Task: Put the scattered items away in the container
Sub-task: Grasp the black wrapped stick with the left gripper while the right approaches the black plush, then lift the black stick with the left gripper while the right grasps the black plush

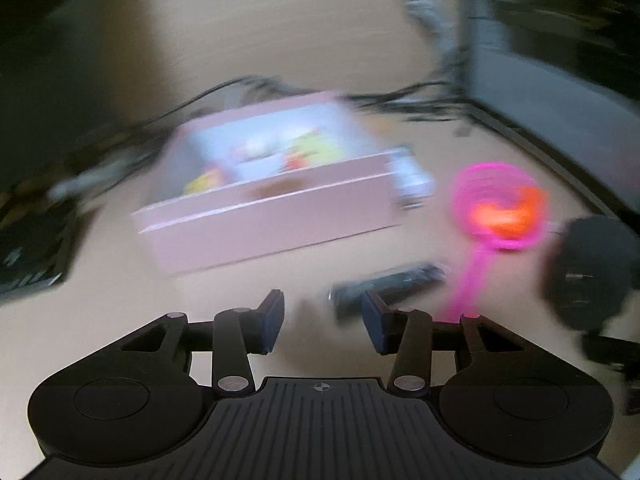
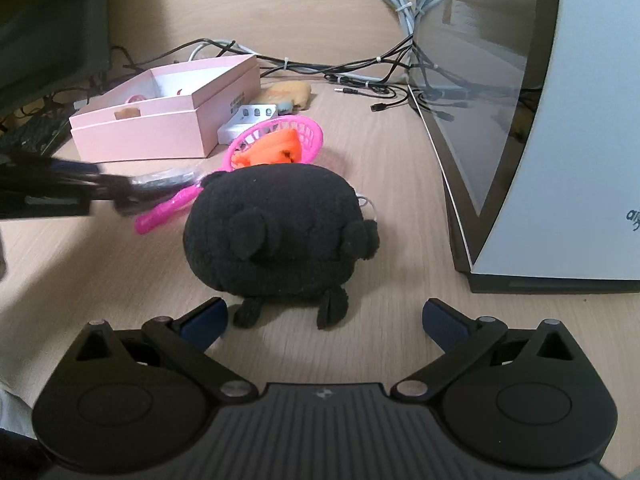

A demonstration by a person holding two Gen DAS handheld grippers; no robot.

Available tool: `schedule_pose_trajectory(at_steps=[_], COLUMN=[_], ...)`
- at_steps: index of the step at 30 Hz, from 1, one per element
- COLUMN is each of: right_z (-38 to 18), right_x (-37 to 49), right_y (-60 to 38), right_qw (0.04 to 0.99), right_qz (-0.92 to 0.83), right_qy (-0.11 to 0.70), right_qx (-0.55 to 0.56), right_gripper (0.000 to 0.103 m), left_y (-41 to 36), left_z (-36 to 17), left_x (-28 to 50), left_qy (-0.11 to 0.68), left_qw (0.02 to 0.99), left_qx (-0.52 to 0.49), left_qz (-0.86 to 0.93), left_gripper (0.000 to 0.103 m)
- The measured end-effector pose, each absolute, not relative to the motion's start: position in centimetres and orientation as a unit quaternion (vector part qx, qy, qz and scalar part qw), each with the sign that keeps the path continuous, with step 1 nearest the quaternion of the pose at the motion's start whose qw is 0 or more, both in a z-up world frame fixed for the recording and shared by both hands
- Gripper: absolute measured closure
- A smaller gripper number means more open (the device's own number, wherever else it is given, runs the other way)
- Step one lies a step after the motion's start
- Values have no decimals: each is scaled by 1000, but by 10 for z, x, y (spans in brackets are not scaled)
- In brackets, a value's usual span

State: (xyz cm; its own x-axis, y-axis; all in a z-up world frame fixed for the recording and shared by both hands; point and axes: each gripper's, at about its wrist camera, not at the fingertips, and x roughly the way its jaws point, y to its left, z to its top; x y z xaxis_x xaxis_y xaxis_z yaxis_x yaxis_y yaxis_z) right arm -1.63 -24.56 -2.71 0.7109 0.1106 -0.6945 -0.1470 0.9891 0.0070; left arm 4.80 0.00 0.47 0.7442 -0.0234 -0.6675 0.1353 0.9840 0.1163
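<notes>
- My right gripper (image 2: 324, 316) is spread wide, holding nothing, just near the one black plush (image 2: 276, 236), whose long axis runs left-right.
- My left gripper (image 1: 323, 326) gapes empty near a dark tube (image 1: 388, 286).
- One pink box (image 2: 160, 128) sits far-left on the wood surface (image 2: 400, 208); one pink sieve (image 2: 276, 144) points its handle near-left.

low wrist views, perhaps sharing pink box (image 1: 276, 216)

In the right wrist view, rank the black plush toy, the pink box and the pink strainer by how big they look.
1. black plush toy, though it lies nearest the camera, so its lead is unsure.
2. pink box, farther back.
3. pink strainer, partly hidden behind the plush.
</notes>
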Motion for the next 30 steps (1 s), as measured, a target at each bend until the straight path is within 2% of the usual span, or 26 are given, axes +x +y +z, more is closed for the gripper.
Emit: schedule_pose_trajectory(at_steps=[3, 5, 7, 9, 12, 21, 30], right_z=[-29, -30, -30, -31, -31, -18, -18], right_x=[-20, -23, -24, -26, -31, -57, -49], right_y=[-245, -244, -244, -244, -242, -231, -225], right_qw=[930, 932, 933, 934, 936, 951, 953], right_qz=[61, 59, 59, 61, 59, 75, 84], right_qy=[363, 358, 355, 351, 345, 288, 279], right_qx=[-21, -19, -19, -19, -27, -88, -76], right_gripper=[0, 0, 0, 0, 0, 0, 0], left_y=[19, 20, 14, 4, -6, -15, -27], left_z=[13, 19, 21, 20, 12, -9, -23], left_x=[47, 44, 40, 36, 37, 59, 61], left_qy=[356, 353, 344, 332, 329, 320, 306], left_qw=[933, 933, 934, 933, 929, 939, 942], left_qx=[44, 34, 49, 83, 110, 78, 98], left_qz=[-33, -55, -85, -108, -127, -98, -100], left_gripper=[53, 41, 19, 9, 8, 3, 3])
